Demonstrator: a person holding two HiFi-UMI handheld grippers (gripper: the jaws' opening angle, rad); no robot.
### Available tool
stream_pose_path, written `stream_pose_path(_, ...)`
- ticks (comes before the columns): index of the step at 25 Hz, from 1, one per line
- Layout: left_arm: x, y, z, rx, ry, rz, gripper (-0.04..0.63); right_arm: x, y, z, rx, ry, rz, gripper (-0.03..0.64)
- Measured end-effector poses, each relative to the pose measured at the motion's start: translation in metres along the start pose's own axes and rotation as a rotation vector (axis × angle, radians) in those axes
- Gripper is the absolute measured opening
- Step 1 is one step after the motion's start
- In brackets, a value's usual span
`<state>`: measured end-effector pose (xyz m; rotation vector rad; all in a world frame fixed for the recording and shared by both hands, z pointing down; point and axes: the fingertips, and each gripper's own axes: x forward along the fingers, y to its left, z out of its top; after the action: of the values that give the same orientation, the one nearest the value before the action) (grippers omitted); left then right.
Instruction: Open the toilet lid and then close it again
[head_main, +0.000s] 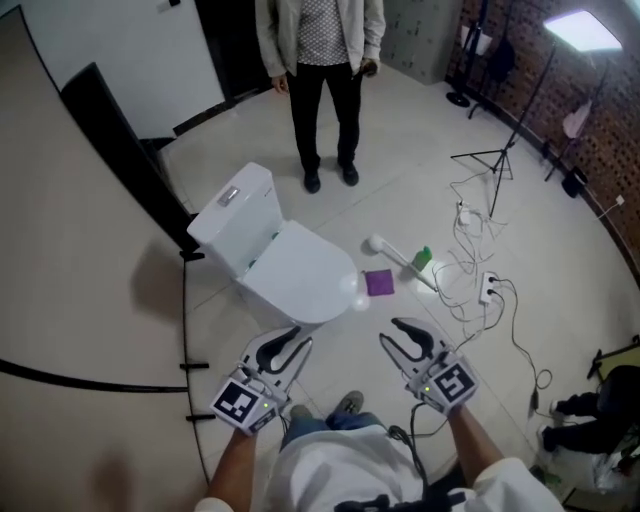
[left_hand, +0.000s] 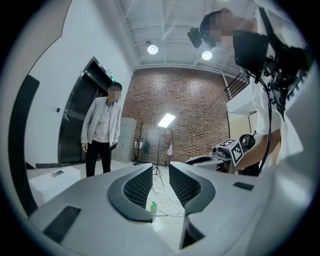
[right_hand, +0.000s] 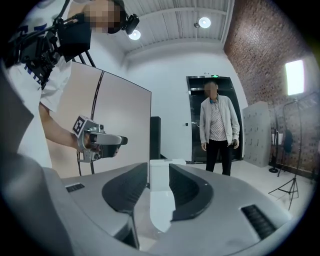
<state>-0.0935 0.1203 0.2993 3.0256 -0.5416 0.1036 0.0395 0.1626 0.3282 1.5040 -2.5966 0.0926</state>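
While fingers (left_hand: 136, 189) stand slightly apart, left gripper (head_main: 301, 338) and right gripper (head_main: 392, 332) hold nothing.

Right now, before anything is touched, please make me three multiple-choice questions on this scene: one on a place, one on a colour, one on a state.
1. Where does the purple cloth lie?
A. on a shelf
B. on the floor beside the toilet
C. in a bucket

2. What colour is the small bottle on the floor?
A. green
B. red
C. blue

3. How is the toilet lid?
A. raised
B. taken off
C. down

Answers: 1 B, it lies flat on the tiles by the bowl; 2 A, the head view shows it green; 3 C, it lies flat over the bowl.
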Motion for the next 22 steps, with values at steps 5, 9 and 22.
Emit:
stream_pose_path(5, -0.030, 0.000, -0.005, 0.044, 0.012, 0.052, 0.095, 0.004, 0.019, -0.002, -0.008, 0.018, 0.032, 0.129)
stream_pose_path(9, -0.061, 0.001, -0.013, 0.040, 0.029, 0.103, 0.095, 0.010, 0.044, -0.003, -0.038, 0.033, 0.071, 0.129)
stream_pose_path(22, -0.131, 0.001, -0.038, 0.037, 0.047, 0.229, 0.095, 0.036, 0.102, -0.005, -0.141, 0.081, 0.229, 0.129)
